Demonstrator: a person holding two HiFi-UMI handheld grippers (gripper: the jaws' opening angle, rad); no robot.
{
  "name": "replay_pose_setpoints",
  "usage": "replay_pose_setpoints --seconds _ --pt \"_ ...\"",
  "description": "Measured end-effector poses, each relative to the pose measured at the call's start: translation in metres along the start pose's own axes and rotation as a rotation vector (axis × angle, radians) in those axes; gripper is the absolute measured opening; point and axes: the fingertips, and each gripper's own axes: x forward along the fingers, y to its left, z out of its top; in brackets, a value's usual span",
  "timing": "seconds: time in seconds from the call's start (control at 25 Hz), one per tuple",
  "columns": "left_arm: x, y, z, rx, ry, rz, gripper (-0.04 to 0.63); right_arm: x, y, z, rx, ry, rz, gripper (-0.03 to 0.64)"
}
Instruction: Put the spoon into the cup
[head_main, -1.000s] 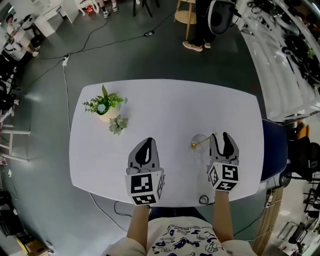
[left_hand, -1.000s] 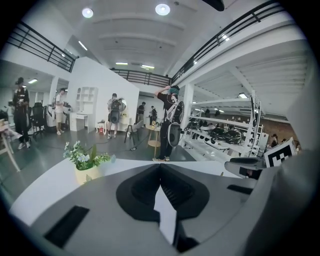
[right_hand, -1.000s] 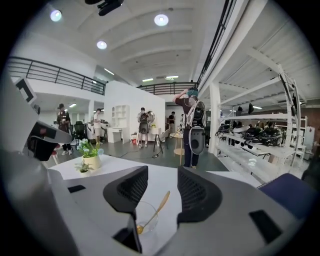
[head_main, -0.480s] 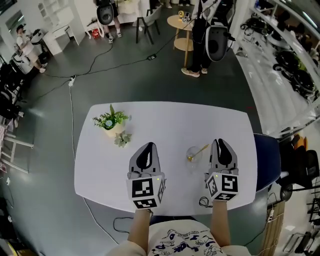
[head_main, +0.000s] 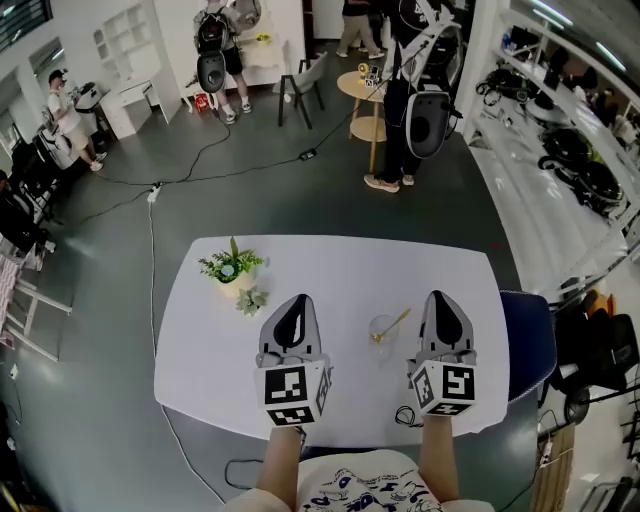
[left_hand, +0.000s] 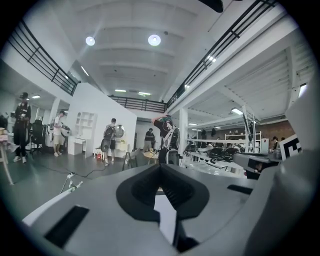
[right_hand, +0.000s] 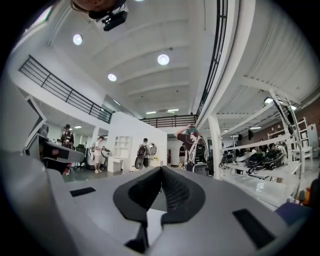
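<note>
A clear glass cup (head_main: 383, 328) stands on the white table (head_main: 440, 270) between my two grippers, with a gold spoon (head_main: 392, 326) leaning inside it, handle up to the right. My left gripper (head_main: 292, 305) is raised above the table left of the cup, jaws shut and holding nothing. My right gripper (head_main: 441, 300) hangs right of the cup, also shut and empty. In the left gripper view the left gripper (left_hand: 161, 166) points level across the room with its tips together. The right gripper (right_hand: 161, 169) in the right gripper view looks the same. Neither gripper view shows cup or spoon.
A small potted plant (head_main: 229, 268) and a smaller green sprig (head_main: 250, 300) stand at the table's far left. A dark blue chair (head_main: 528, 340) sits at the table's right edge. People, stools and cables occupy the floor beyond the table.
Both grippers have risen off the table and tilted up toward level. The right jaws have closed on nothing. The spoon stays in the cup.
</note>
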Motion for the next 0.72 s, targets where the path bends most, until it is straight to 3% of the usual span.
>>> replay_pose_setpoints --seconds 0.72 --pt "-0.024 -0.004 0.034 0.017 -0.075 0.007 0.014 -0.016 0.005 0.04 0.011 -0.077 0.02 0.011"
